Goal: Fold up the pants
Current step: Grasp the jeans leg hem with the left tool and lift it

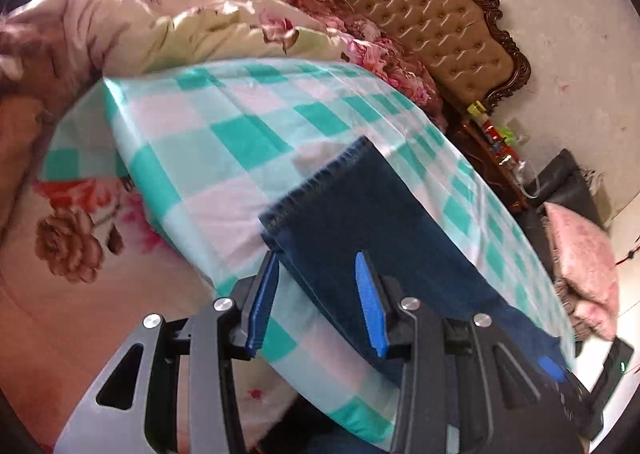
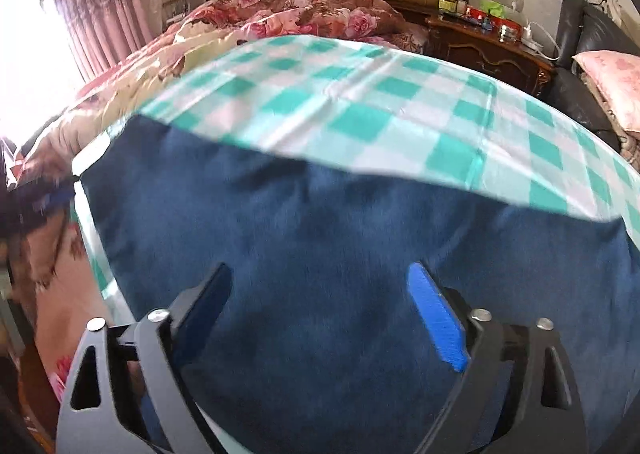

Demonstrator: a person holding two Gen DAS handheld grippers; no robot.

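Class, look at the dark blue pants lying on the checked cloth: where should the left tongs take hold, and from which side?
Probably the hem end of the pants. It lies flat on the checked cloth with its near corner edge exposed, just ahead of the open left tongs. Come in low from that near side.

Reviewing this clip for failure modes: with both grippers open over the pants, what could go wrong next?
The left gripper is open at the edge of the pants near the stacked hems; closing there may catch only one layer. The right gripper hovers open over broad flat fabric, so it might pinch the checked cloth underneath too, dragging it along.
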